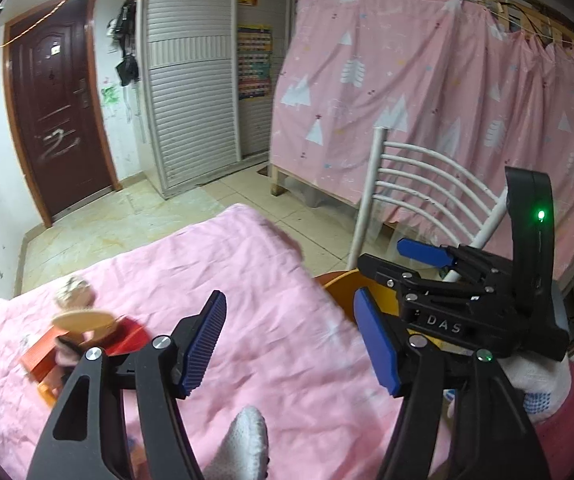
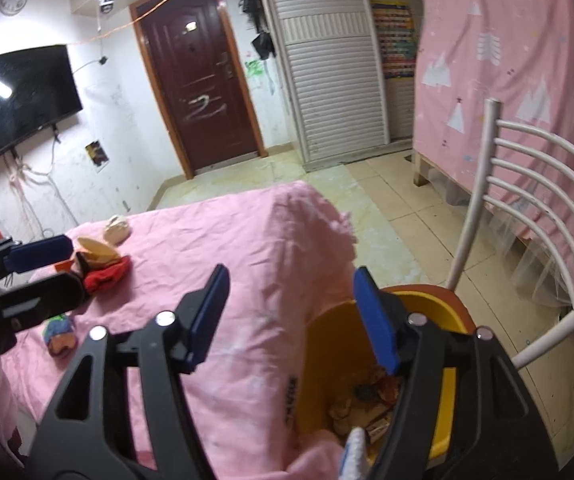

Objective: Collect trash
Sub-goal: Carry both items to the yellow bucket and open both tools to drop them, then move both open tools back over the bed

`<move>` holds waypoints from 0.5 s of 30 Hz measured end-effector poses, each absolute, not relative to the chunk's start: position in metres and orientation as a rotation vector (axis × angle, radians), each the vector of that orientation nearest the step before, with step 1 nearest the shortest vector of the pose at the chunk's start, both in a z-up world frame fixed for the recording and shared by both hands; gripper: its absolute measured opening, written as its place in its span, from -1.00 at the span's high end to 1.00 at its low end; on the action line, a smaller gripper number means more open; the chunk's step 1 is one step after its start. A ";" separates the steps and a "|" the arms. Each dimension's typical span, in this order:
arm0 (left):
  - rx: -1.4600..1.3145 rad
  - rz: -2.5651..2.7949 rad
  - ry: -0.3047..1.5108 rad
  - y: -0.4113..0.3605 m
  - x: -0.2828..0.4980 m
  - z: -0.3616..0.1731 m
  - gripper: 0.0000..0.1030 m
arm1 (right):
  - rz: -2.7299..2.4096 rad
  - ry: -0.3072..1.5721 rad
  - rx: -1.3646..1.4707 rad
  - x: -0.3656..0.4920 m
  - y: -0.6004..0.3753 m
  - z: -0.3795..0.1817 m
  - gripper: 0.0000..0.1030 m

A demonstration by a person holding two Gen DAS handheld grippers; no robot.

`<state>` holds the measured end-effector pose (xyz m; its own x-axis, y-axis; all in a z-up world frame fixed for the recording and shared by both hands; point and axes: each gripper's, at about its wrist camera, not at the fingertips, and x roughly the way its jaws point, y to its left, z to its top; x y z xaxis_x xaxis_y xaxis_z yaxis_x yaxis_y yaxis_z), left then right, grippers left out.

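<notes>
Right wrist: trash bin (image 2: 319,360) upright, mouth up.

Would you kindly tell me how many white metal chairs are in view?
1: the white metal slat-backed chair stands right of the pink-covered table, behind the yellow plastic bin. Others may be hidden.

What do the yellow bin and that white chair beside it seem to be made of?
The yellow bin looks like smooth moulded plastic: even colour, soft sheen, rounded rim. The white curved-slat chair is probably painted metal tubing: thin round bars, with dark chips in the finish.
</notes>
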<state>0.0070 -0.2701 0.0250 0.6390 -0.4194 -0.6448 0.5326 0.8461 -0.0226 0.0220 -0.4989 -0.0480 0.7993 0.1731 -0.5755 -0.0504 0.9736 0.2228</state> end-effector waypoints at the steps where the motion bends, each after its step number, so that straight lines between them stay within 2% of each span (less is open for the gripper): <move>1: 0.173 -0.538 0.688 -0.264 0.007 0.024 -0.17 | 0.131 0.636 0.190 0.024 -0.491 -0.047 -0.21; 7: 0.141 -0.486 0.700 -0.224 0.006 0.017 -0.31 | 0.179 0.654 0.142 0.035 -0.454 -0.041 -0.21; 15: 0.095 -0.396 0.719 -0.168 0.002 0.001 -0.33 | 0.248 0.682 0.067 0.048 -0.405 -0.040 -0.26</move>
